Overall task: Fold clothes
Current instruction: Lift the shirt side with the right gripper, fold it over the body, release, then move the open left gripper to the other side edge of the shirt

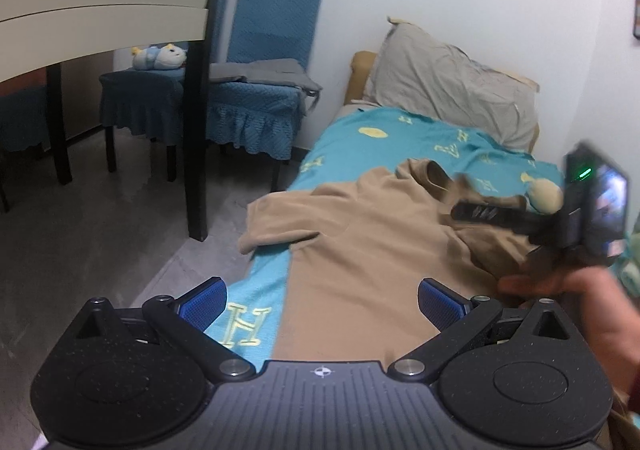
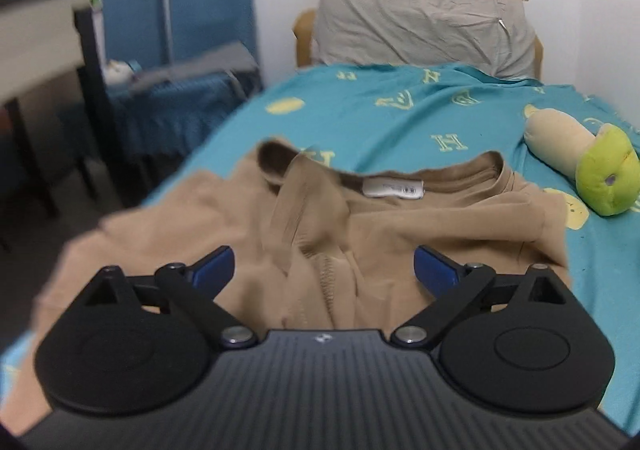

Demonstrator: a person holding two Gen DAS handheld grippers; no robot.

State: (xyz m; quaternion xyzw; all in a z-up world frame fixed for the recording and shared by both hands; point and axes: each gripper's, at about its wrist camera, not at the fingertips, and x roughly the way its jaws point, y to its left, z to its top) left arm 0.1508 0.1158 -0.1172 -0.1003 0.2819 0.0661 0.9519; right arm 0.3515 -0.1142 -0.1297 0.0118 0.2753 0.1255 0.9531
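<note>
Ahead of both grippers, bed [image 1: 344, 138] in teal cover, pillow [image 2: 424, 34] far beyond. Tan shirt [image 2: 360, 234] rumpled across it, just past the right gripper [image 2: 324, 270], collar away, one sleeve spilling off the near-left edge. Left gripper [image 1: 322, 304] wide open, nothing held; right gripper likewise wide and empty. Probably early: spreading flat before any fold. Next, likely pinching shoulder and hem to pull smooth. Chairs [image 1: 256, 90] off left, well apart; plush toy [image 2: 588, 166] ahead-right, just beside the shirt, worth avoiding.
</note>
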